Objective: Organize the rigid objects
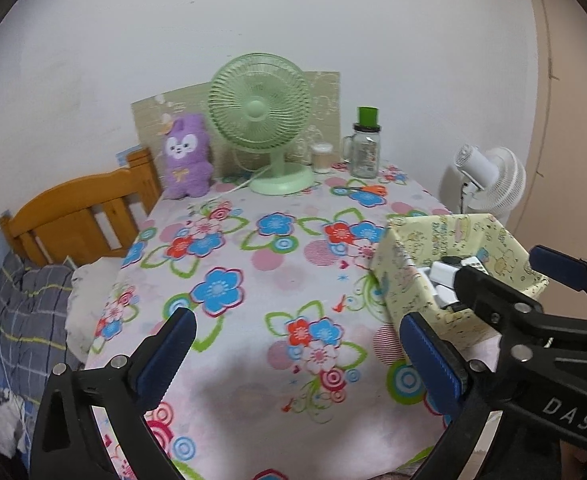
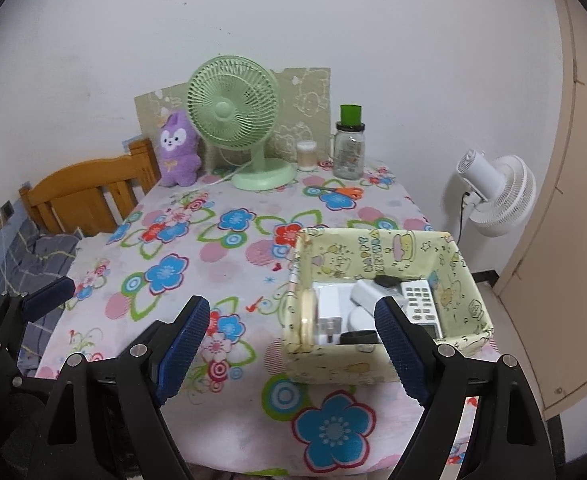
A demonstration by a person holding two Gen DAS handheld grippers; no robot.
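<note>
The left tool (image 1: 293, 360) fills the bottom of the left wrist view with its blue-padded fingers spread wide and nothing between them, over bare flowered cloth. The right tool (image 2: 293, 344) is likewise spread and empty in the lower part of its own view; its right finger crosses in front of the yellow patterned box (image 2: 465, 280), hiding part of the near wall and some of the contents.

The box sits at centre right of the right wrist view, on the surface (image 2: 229, 264) covered by the floral cloth. Inside it lie a white remote control (image 2: 419, 298) with buttons, white plug-like blocks (image 2: 329, 304), a small black rounded item (image 2: 387, 281) and a round cream-rimmed thing standing against the left wall; what the last two are is hard to make out. In the left wrist view the box (image 1: 421, 240) appears at middle right, its right part covered by the other tool's black arm, so only scraps of white show within.

In the upper middle of that view stand a green fan (image 1: 259, 120), a purple plush toy (image 1: 185, 156), a small jar (image 1: 322, 157) and a glass bottle with green cap (image 1: 364, 148). Orange-handled scissors (image 1: 363, 189) lie just in front of the bottle. A white fan (image 1: 489, 176) stands beyond the surface's edge at right, its base cut off. At left, a wooden bed frame (image 1: 77, 212).
</note>
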